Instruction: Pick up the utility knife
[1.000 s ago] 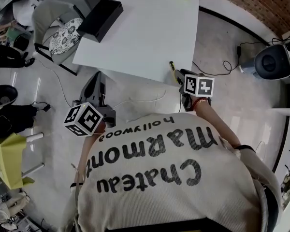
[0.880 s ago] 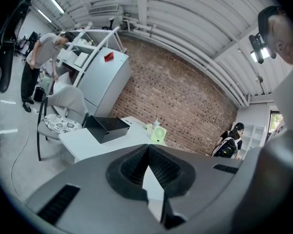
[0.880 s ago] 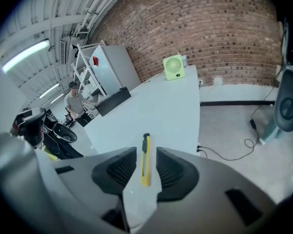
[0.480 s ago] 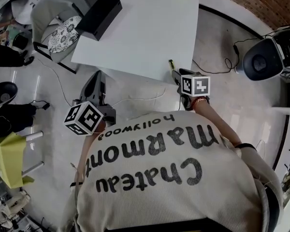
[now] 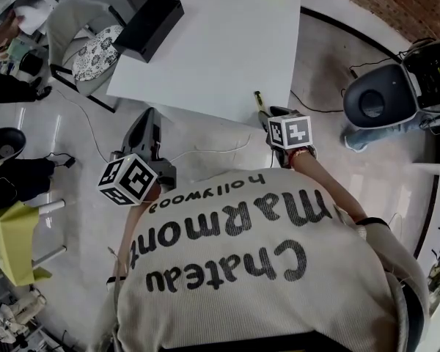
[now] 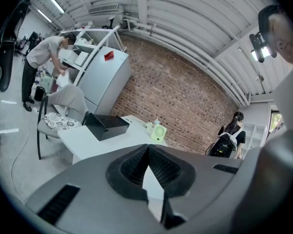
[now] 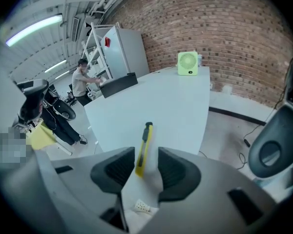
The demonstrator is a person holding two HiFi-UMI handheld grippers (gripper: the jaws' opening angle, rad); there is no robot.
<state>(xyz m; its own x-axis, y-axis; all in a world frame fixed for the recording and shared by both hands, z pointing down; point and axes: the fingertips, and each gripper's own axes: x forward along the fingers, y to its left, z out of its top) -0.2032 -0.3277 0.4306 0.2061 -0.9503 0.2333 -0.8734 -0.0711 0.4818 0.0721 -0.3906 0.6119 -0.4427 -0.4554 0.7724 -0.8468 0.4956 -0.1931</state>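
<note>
Right gripper view alone shows right hand-held gripper [image 7: 146, 164] spread around utility knife [image 7: 145, 139].

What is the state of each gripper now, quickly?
Left gripper: closed, empty.
Right gripper: open, knife between its jaws, not gripped.

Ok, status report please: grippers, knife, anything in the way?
Left gripper shut, empty. Right gripper open, jaws either side of the utility knife, flat on the table. Nothing in the way.
</note>
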